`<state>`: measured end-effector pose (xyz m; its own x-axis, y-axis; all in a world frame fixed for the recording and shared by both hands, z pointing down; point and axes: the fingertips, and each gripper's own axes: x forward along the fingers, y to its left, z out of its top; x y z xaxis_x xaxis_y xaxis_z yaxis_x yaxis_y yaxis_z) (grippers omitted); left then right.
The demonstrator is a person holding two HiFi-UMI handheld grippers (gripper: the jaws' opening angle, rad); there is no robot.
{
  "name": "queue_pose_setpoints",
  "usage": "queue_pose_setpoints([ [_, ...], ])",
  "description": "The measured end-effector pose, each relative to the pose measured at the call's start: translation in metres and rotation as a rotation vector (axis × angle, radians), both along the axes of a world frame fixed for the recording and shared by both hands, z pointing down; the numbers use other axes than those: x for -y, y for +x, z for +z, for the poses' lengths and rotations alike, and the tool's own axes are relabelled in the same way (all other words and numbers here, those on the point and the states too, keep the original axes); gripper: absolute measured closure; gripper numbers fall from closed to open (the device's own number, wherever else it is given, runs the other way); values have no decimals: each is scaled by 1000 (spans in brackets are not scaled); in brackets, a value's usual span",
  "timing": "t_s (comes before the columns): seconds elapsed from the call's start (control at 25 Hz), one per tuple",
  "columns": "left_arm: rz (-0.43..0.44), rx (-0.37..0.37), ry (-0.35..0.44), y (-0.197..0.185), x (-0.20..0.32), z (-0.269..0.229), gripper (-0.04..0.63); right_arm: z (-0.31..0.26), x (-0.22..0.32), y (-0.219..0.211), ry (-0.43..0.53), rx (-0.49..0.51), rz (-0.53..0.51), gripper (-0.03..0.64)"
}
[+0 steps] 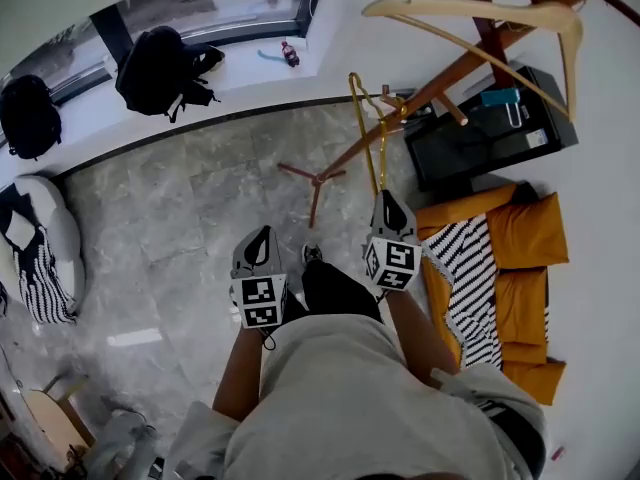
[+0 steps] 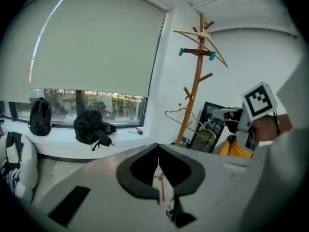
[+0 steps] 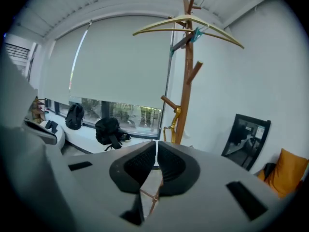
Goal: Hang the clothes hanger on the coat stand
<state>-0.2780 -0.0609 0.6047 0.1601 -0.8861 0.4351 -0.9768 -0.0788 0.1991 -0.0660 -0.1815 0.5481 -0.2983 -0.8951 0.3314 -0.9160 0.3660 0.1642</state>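
Note:
The wooden coat stand (image 1: 440, 78) rises from its feet on the marble floor, just ahead of both grippers. A pale wooden hanger (image 1: 470, 10) hangs near its top, also in the left gripper view (image 2: 203, 37) and the right gripper view (image 3: 188, 25). A thin yellow hanger (image 1: 368, 118) hangs on a lower peg. My right gripper (image 1: 388, 203) is shut and empty, pointing at the stand (image 3: 187, 81) just short of the yellow hanger (image 3: 173, 124). My left gripper (image 1: 262, 240) is lower and to the left, its jaws shut on nothing (image 2: 158, 161).
Two black backpacks (image 1: 160, 68) (image 1: 28, 113) and a small bottle (image 1: 290, 55) lie on the window sill. A black framed panel (image 1: 490, 133) leans on the wall right of the stand. Orange cushions (image 1: 520, 238) with a striped cloth lie at the right, a white seat (image 1: 40, 248) at the left.

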Motion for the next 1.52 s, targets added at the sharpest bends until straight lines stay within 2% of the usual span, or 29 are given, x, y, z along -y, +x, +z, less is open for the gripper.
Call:
queue_pose_setpoints([
  [0.16, -14, 2, 20, 4, -2, -8, 584, -7, -13, -45, -28, 37, -168, 612],
  [0.28, -18, 27, -28, 14, -1, -2, 584, -16, -24, -72, -60, 94, -293, 612],
  [0.36, -25, 20, -47, 27, 2, 0, 584, -27, -27, -74, -53, 109, -341, 612],
  [0.48, -27, -38, 10, 49, 10, -19, 584, -38, -32, -62, -20, 95, -373, 612],
  [0.56, -17, -29, 28, 68, 19, -27, 584, -41, -35, -47, -4, 85, -383, 612],
  [0.68, -23, 35, 42, 98, 32, -36, 584, -42, -40, -19, 16, 81, -397, 612],
  [0.88, -47, 44, 87, 149, 51, -57, 584, -57, -35, 33, 62, 115, -402, 612],
  [1.08, -34, 72, 107, 208, 56, -74, 584, -63, -21, 107, 62, 158, -361, 612],
  [1.4, -150, 85, 134, 271, 47, -81, 584, -56, -13, 183, 54, 195, -420, 612],
  [1.52, -171, 124, 134, 286, 34, -86, 584, -51, -11, 206, 49, 204, -407, 612],
])
